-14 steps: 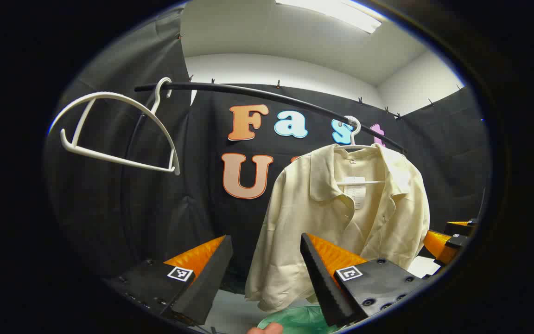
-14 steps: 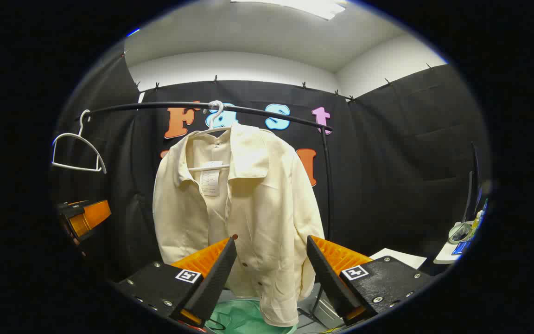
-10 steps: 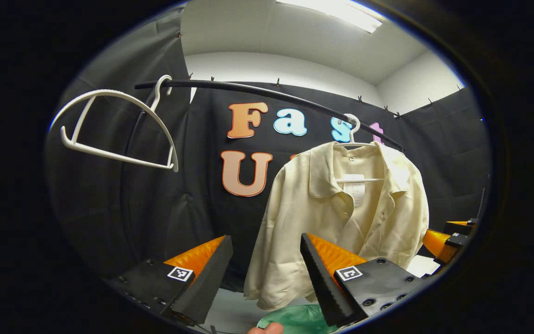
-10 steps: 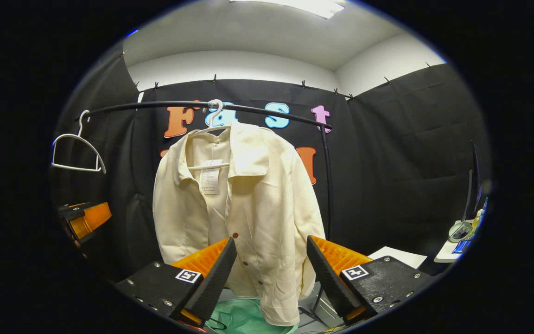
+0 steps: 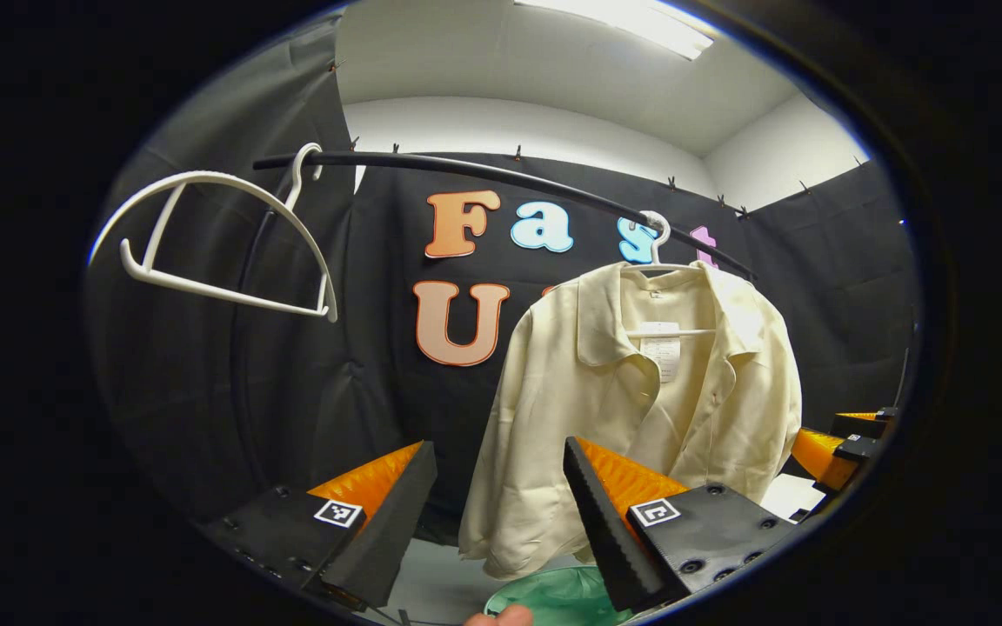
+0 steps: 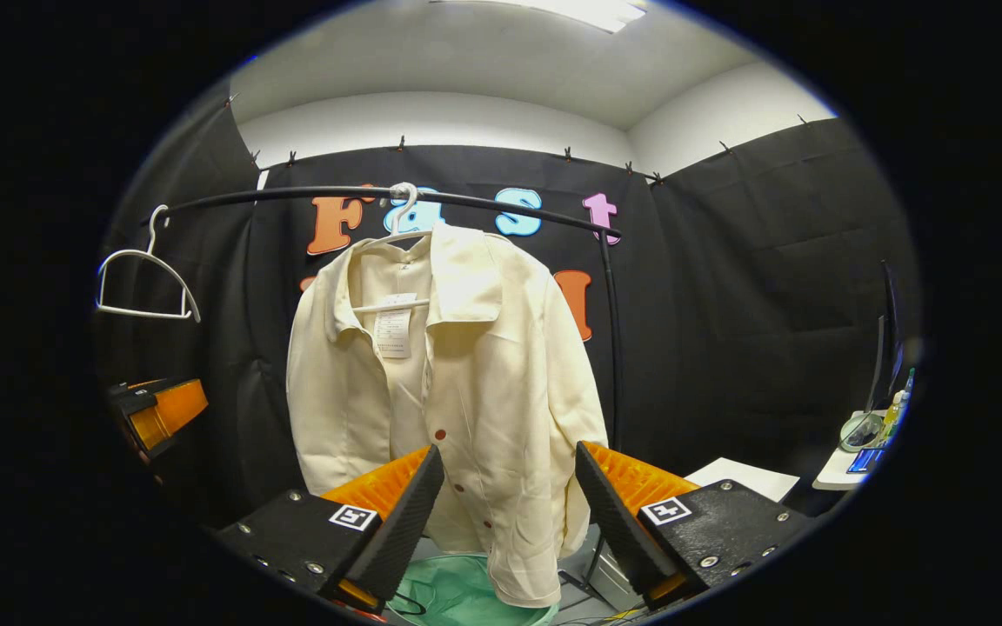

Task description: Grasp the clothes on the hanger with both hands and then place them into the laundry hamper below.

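The cream button-front shirt (image 6: 457, 382) hangs on a white hanger (image 6: 404, 217) hooked over the black rail (image 6: 310, 195), toward the rail's right end near its upright post (image 6: 612, 348); a second, empty white hanger (image 5: 223, 235) sits at the rail's left end, well apart from it. The green laundry hamper (image 6: 457, 600) stands directly below the shirt's hem. Both tongs are released and grasp nothing: the left gripper (image 5: 501, 513) stands with its jaws spread, facing the shirt's left sleeve and side, and the right gripper (image 6: 505, 513) stands likewise, with the shirt's front placket and lower hem seen between its fingers but not touched. Risk assessment: the fabric looks thin and slack, so a jaw closing on a single loose fold may slip off when pulled; a pull straight down with the collar seated on the hanger would likely drag hanger and rail together or unhook the hanger, sending it into the hamper with the garment. Uneven pulls by the two grippers could slide one shoulder off and leave the other caught. The right gripper also works close to the upright post and could snag a sleeve against it. Orientation: the shirt's long axis runs vertically, collar up at the rail and hem down toward the hamper; its open front faces the grippers, turned slightly to the left in the right gripper view, with the label showing inside the neck.
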Demonstrator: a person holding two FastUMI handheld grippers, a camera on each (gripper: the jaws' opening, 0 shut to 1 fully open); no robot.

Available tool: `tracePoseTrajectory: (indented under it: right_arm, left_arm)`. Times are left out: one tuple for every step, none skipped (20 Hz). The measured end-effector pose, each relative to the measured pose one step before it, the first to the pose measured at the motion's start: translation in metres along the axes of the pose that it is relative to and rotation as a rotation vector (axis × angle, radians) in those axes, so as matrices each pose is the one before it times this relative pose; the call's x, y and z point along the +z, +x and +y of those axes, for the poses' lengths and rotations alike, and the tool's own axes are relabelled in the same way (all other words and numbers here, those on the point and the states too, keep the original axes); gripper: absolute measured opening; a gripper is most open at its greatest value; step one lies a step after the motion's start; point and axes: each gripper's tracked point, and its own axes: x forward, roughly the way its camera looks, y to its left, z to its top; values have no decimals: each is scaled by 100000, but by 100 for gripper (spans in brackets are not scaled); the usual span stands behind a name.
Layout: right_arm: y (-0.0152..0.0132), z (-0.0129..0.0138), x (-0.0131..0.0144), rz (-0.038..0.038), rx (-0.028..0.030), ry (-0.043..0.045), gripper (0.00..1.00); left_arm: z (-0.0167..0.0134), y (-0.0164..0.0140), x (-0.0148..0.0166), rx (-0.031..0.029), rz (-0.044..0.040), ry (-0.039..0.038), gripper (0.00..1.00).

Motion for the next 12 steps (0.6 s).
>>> tracePoseTrajectory:
  right_arm:
    - [-16,-11,25,-31,267,-154,95]
    - [70,113,32,29,432,-284,94]
    - [0,210,-55,-6,796,-298,94]
    - [69,471,34,-49,1305,-323,94]
    - [85,573,35,-356,1717,-436,95]
    - [324,433,18,-482,1632,-396,94]
    - [363,489,-200,346,1103,290,94]
    - [485,510,-242,391,1218,875,94]
    - [566,633,-27,-164,1596,998,95]
    - [887,670,132,-609,1562,359,94]
    - [913,770,268,-1115,1404,-407,94]
    - [1210,644,144,-661,867,-1003,94]
  left_arm:
    - [85,-103,2,101,-309,120,96]
    - [62,-37,61,249,-79,233,96]
    - [51,-128,-60,214,99,220,96]
    - [43,-129,2,191,130,106,96]
    - [30,-45,-47,175,83,61,96]
    - [23,-47,-15,256,40,102,96]
    - [120,-118,9,373,78,94,96]
    - [117,-143,77,253,-179,-42,96]
    - [73,-217,89,90,-195,-40,96]
    - [60,-207,-14,-18,33,288,96]
    - [155,-201,-46,117,119,487,96]
    - [168,-174,7,170,130,238,96]
